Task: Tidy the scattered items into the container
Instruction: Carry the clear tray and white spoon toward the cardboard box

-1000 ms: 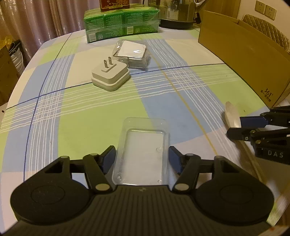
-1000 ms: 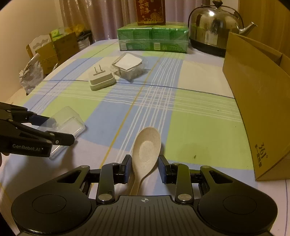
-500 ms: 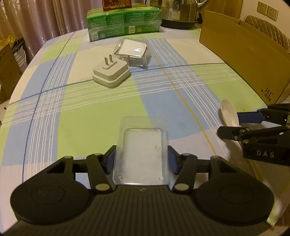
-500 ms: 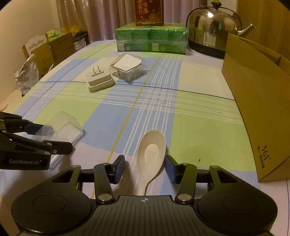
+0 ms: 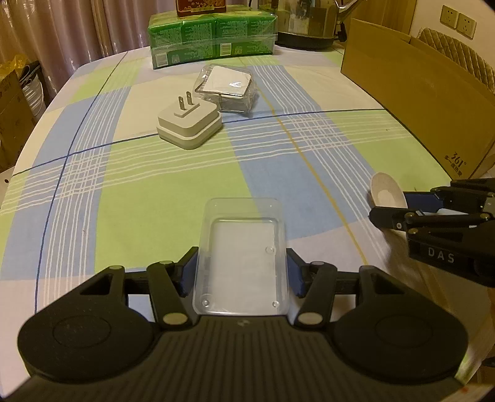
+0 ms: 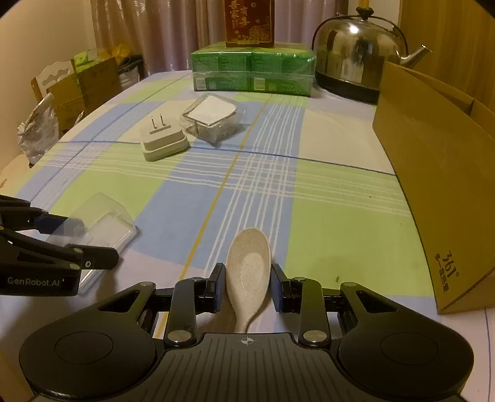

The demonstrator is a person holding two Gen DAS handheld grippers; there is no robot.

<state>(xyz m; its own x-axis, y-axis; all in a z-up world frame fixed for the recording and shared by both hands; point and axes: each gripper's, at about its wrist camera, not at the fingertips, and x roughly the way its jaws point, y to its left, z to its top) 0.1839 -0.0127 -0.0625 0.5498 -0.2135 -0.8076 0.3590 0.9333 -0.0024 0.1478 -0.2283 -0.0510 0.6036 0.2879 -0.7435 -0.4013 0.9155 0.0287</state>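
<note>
A clear plastic lid [image 5: 243,256] lies between the fingers of my left gripper [image 5: 241,275], which has closed in on its sides. It also shows in the right wrist view [image 6: 102,228]. A beige speckled spoon [image 6: 249,266] lies between the fingers of my right gripper [image 6: 247,287]; the left pad touches its bowl and the right one is close beside it. The spoon's bowl shows in the left wrist view [image 5: 388,191]. The cardboard box [image 6: 439,191] stands on the right, open at the top. A white plug adapter [image 5: 189,124] and a clear box with a white insert [image 5: 229,88] lie farther back.
Green shrink-wrapped packs [image 6: 252,72] with a red carton [image 6: 250,21] on top stand at the far edge, beside a steel kettle [image 6: 359,60]. Checked cloth covers the table [image 6: 340,198]. Cardboard boxes and a bag [image 6: 37,133] sit off the table's left side.
The left fingers have closed in on the clear lid. The right fingers opened, moved forward along the spoon from its handle to its bowl, then narrowed around the bowl.
</note>
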